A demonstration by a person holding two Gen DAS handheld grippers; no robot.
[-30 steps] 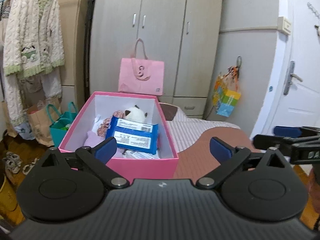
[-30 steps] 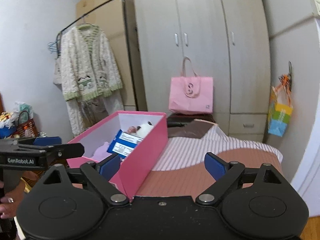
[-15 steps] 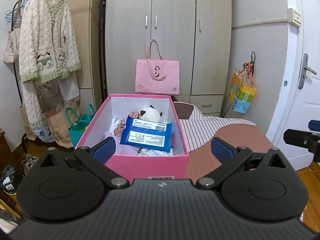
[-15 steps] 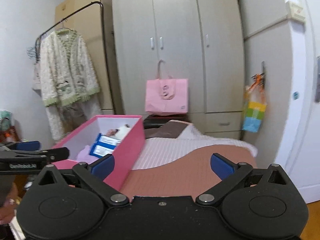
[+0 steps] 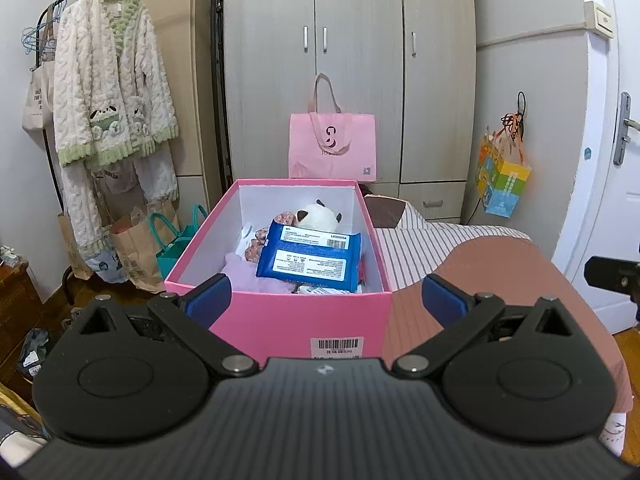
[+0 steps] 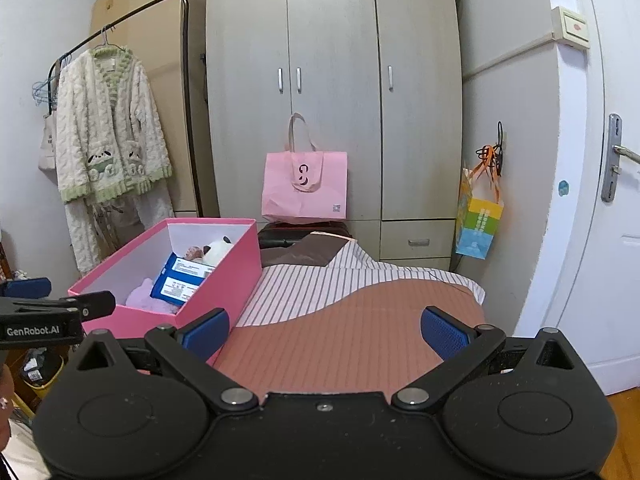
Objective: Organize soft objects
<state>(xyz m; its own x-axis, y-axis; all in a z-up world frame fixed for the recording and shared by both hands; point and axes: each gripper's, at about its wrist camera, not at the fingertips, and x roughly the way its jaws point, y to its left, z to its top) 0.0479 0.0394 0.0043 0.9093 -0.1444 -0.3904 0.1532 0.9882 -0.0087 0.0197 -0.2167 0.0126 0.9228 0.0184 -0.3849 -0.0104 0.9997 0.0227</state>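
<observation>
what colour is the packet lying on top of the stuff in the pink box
Blue, with white printed labels. The packet shows best in the left wrist view.

left gripper (image 5: 326, 298): now level and squared on the pink box (image 5: 280, 320), no longer tilted | right gripper (image 6: 324, 330): swung right, box (image 6: 168, 280) now at far left, more bedspread (image 6: 360, 320) and door (image 6: 608, 200) showing | seen from the left, right gripper's tip (image 5: 612, 274) slid to the edge
</observation>
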